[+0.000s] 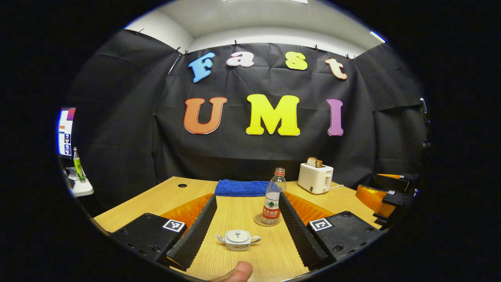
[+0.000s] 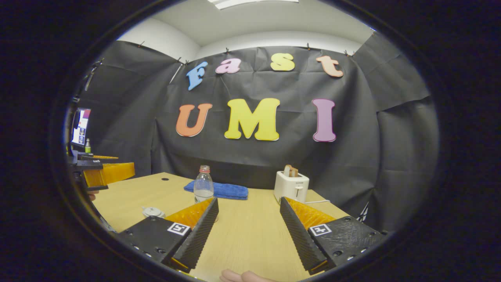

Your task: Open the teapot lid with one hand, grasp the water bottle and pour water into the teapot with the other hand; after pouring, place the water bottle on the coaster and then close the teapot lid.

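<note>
In the left gripper view, the left tongs (image 1: 247, 231) stand wide apart and hold nothing. The teapot (image 1: 238, 239) sits on the wooden tabletop (image 1: 156, 199) between the two fingers, close to the near edge, with its lid (image 1: 238, 235) on. It touches neither finger. Behind it, the water bottle (image 1: 273, 197) stands upright on the round coaster (image 1: 260, 221), just beside the inner face of the finger at the right of this view. The bottle wears its red cap and is partly filled with clear water. A fingertip (image 1: 238, 271) of the person shows at the bottom edge.

In the right gripper view, the right tongs (image 2: 249, 231) are also wide apart and empty, above bare tabletop. The teapot and the bottle lie beyond the finger at the left of this view, outside the gap.

Near the far edge a blue cloth (image 1: 240, 188) lies folded. A white toaster (image 1: 315, 178) stands toward the far right corner, with a slice of bread (image 1: 314, 161) in its slot.
</note>
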The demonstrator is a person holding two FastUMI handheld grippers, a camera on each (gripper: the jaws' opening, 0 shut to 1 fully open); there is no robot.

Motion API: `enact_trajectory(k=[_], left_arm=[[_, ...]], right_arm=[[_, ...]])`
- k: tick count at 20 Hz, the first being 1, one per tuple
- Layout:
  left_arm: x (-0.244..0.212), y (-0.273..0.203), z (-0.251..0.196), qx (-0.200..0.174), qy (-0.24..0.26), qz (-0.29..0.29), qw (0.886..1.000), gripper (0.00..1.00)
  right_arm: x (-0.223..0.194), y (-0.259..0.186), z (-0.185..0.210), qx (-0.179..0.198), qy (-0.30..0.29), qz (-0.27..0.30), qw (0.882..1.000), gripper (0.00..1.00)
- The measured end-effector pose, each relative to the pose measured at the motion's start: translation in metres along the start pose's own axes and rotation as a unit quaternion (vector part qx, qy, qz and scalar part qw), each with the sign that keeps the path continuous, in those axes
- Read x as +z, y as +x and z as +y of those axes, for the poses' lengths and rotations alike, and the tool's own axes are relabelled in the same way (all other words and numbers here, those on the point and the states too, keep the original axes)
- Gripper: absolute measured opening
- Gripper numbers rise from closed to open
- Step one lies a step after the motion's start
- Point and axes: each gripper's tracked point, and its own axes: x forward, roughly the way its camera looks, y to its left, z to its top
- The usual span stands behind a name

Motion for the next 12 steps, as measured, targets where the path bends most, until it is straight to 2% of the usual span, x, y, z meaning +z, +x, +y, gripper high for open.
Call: enact_trajectory(k=[4, 6, 9, 12], left_arm=[[0.012, -0.016, -0.002, 0.004, 0.027, -0.014, 1.0, 0.99], [0.013, -0.017, -0.004, 0.005, 0.034, -0.016, 0.999, 0.99], [0.009, -0.014, -0.004, 0.004, 0.033, -0.015, 0.999, 0.99], [0.0, -0.009, -0.001, 0.004, 0.037, -0.004, 0.999, 0.99]], right_arm=[[0.004, -0.019, -0.016, -0.049, -0.006, 0.003, 0.999, 0.95], [0.006, -0.022, -0.011, -0.046, -0.01, 0.002, 0.999, 0.97], [-0.002, -0.021, -0.008, -0.035, -0.015, 0.012, 0.999, 0.95], [-0.006, -0.017, -0.015, -0.042, -0.005, 0.019, 0.999, 0.97]])
